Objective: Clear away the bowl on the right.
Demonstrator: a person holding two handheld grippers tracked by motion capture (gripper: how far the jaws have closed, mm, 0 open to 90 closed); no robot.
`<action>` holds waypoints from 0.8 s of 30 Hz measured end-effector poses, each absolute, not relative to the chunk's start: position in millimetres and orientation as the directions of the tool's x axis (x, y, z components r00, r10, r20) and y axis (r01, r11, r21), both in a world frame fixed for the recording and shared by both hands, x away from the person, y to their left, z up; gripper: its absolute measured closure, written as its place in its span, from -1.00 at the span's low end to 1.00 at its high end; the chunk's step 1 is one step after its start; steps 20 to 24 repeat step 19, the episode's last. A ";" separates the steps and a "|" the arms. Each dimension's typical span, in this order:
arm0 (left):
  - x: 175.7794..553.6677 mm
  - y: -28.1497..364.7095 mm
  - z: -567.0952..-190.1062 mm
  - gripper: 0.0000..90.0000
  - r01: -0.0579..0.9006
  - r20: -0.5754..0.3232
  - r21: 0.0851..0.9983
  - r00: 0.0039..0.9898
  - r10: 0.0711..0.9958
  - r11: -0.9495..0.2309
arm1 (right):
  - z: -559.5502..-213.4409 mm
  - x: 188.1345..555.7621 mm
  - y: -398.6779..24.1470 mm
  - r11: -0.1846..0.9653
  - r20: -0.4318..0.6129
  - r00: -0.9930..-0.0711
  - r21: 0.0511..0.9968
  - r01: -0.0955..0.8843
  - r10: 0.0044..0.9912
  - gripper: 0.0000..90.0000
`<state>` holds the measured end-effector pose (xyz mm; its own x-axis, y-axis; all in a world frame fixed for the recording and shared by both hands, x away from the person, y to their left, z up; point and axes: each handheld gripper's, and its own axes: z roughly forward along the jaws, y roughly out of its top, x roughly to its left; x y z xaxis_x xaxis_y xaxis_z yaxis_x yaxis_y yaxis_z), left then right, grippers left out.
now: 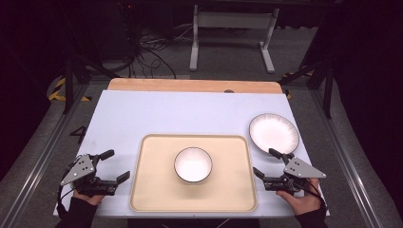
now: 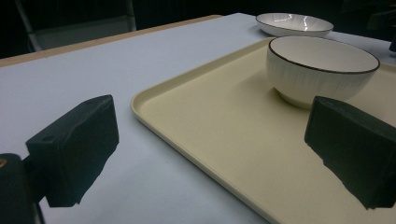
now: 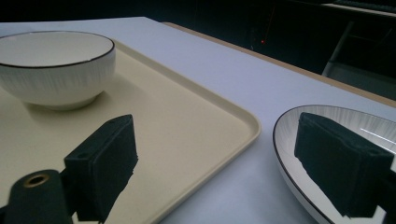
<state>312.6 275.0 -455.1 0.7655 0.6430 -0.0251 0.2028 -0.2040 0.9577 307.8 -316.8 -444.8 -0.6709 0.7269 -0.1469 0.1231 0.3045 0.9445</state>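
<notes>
Looking at how things lie, nothing is gripped yet. The right gripper [image 1: 267, 165] is held with its jaws spread wide at the near edge of the plate [image 1: 274, 132], so the plate seems to be what's being lined up for a pick. That plate sits on the table's right side, just beside the tray [image 1: 193, 207] but off it. The bowl [image 1: 193, 164] is already parked in the middle of the tray.

The left gripper [image 1: 116, 164] is also held wide open, empty, just off the tray's left edge.

For the next move, probably one jaw has to be slid under the plate's rim and the other over it before closing. The rim is low and looks glossy, so a slip is a risk.

The table [image 1: 142, 114] is covered by a pale bluish-white sheet, with a wooden strip [image 1: 190, 85] showing at the far edge. Beyond it, a dark room with grey floor, cables [image 1: 147, 57] and a white stand [image 1: 233, 28] can be made out.
</notes>
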 end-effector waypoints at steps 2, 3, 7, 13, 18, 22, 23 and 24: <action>312.7 274.7 -455.3 -0.91 0.202 -0.026 0.958 0.766 0.643 -0.203 | -447.1 308.4 -317.6 0.301 -0.140 -0.669 0.945 0.130 0.730 -0.71; 312.6 274.6 -455.3 -0.91 0.202 -0.026 0.958 0.766 0.642 -0.203 | -448.0 309.1 -318.1 0.298 -0.135 -0.671 0.945 0.133 0.730 -0.71; 312.5 274.3 -455.6 -0.91 0.206 -0.033 0.959 0.765 0.643 -0.196 | -450.2 310.3 -318.9 0.293 -0.124 -0.669 0.945 0.147 0.733 -0.70; 312.7 274.9 -455.7 -0.92 0.206 -0.033 0.959 0.764 0.644 -0.195 | -453.8 312.4 -319.1 0.292 -0.106 -0.672 0.941 0.170 0.733 -0.70; 312.7 274.5 -455.8 -0.92 0.207 -0.034 0.959 0.764 0.644 -0.195 | -453.8 312.7 -318.4 0.297 -0.107 -0.675 0.939 0.171 0.730 -0.70; 312.7 274.5 -455.8 -0.92 0.207 -0.034 0.959 0.765 0.644 -0.196 | -453.9 312.8 -318.3 0.296 -0.106 -0.675 0.940 0.172 0.730 -0.70; 312.7 274.5 -455.8 -0.92 0.207 -0.034 0.959 0.765 0.644 -0.196 | -453.9 312.8 -318.3 0.296 -0.106 -0.675 0.940 0.172 0.730 -0.70; 312.7 274.5 -455.8 -0.92 0.207 -0.034 0.959 0.765 0.644 -0.196 | -453.9 312.8 -318.3 0.296 -0.106 -0.675 0.940 0.172 0.730 -0.70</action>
